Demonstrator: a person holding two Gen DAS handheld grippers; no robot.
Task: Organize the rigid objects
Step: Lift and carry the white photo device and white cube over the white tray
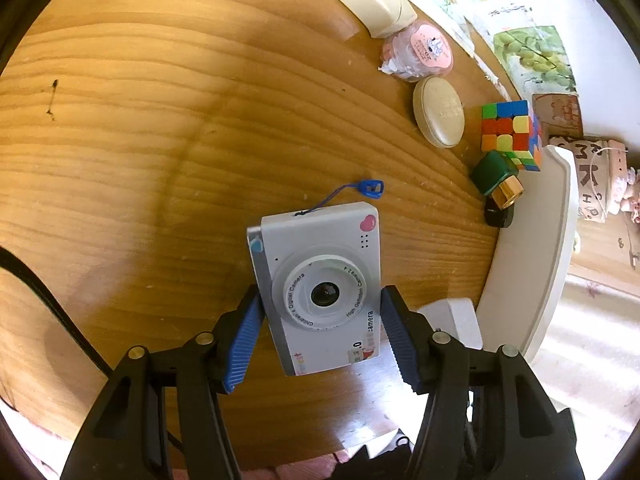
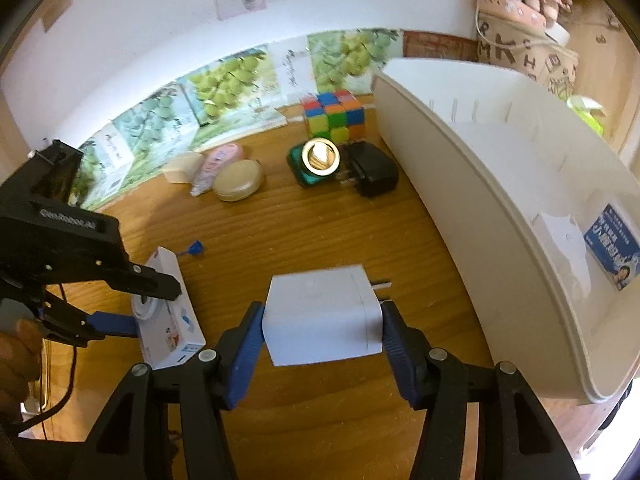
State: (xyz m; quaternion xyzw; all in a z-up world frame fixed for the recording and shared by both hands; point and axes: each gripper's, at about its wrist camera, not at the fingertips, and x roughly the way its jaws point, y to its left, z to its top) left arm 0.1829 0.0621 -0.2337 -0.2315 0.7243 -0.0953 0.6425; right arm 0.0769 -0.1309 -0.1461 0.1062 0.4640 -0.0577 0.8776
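Note:
My left gripper (image 1: 320,328) is shut on a white children's digital camera (image 1: 320,280), lens up, with a blue strap tab (image 1: 372,188); it holds the camera just over the wooden table (image 1: 160,140). From the right wrist view the left gripper (image 2: 132,300) and the camera (image 2: 172,320) show at the left. My right gripper (image 2: 322,328) is shut on a white plug charger (image 2: 324,320), prongs pointing away, held above the table beside the white bin (image 2: 500,240).
Along the far table edge lie a Rubik's cube (image 2: 334,116), a green bottle with a gold cap (image 2: 316,160), a black charger (image 2: 370,172), a beige oval case (image 2: 238,180), a pink packet (image 2: 216,166) and a cream box (image 2: 182,168). The white bin holds a blue-labelled item (image 2: 612,248).

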